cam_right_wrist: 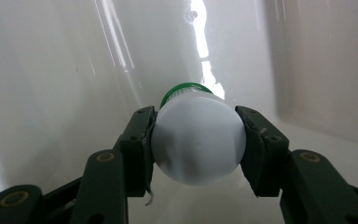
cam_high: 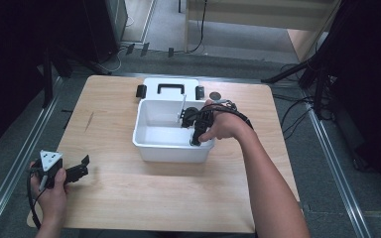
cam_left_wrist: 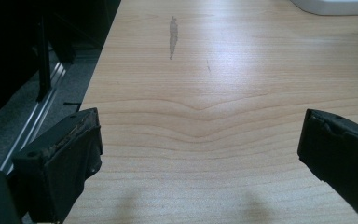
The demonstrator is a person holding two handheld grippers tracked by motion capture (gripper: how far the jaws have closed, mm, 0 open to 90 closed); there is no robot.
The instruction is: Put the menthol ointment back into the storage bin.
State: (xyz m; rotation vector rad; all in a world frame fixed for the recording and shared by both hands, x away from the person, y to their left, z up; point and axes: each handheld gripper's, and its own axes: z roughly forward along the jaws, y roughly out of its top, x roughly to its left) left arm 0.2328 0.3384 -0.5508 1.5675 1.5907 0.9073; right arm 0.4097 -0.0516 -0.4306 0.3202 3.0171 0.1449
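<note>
Inside the white bin (cam_high: 151,141), the right gripper (cam_right_wrist: 198,140) points down with its jaws clenched on a white bottle (cam_right_wrist: 198,142) with a green cap (cam_right_wrist: 184,89). The left gripper (cam_high: 77,171) rests near the wooden surface's (cam_left_wrist: 223,93) left edge, jaws spread wide with nothing between them.

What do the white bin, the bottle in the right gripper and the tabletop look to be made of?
White bin: seemingly glossy moulded plastic; its inner walls show bright glare streaks.
Bottle: likely matte white plastic with a green cap; soft, even shading, gripped between the right gripper pads.
Tabletop: light wood or wood-look laminate; wavy grain lines, slight sheen.
</note>
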